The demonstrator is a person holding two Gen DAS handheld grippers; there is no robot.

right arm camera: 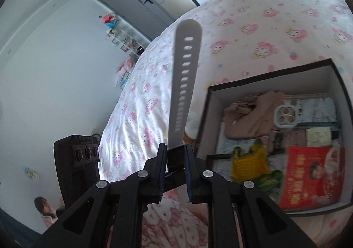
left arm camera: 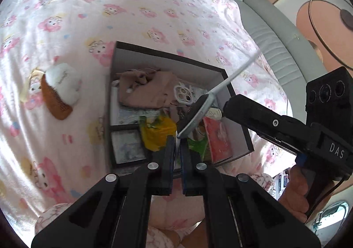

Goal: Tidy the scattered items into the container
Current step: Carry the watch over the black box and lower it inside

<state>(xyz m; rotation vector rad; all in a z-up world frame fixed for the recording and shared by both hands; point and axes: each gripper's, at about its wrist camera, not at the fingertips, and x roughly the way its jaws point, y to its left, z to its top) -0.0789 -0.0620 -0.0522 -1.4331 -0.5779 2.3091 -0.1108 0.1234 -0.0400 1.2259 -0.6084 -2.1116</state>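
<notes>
A grey watch strap (left arm camera: pixel 220 87) (right arm camera: pixel 185 76) with a row of holes hangs over the dark-rimmed box (left arm camera: pixel 167 55) (right arm camera: pixel 271 73) on the bed. My right gripper (left arm camera: pixel 195 113) (right arm camera: pixel 175 148) is shut on the strap near its base. My left gripper (left arm camera: pixel 176 144) is shut, and the strap's lower end sits at its tips. The box holds beige cloth (left arm camera: pixel 147 87), a white phone case (right arm camera: pixel 284 115), a yellow bag (left arm camera: pixel 158 133) and a red booklet (right arm camera: pixel 311 177). A brown comb (left arm camera: pixel 55 100) and a white fluffy item (left arm camera: pixel 64 80) lie on the sheet left of the box.
The bed sheet (left arm camera: pixel 154 5) is pink with a cartoon print. A grey padded headboard (left arm camera: pixel 271 34) runs along the right. A hand (left arm camera: pixel 295 190) grips the right tool's handle. The left tool's black body (right arm camera: pixel 76 159) shows before a white wall and grey door (right arm camera: pixel 132 5).
</notes>
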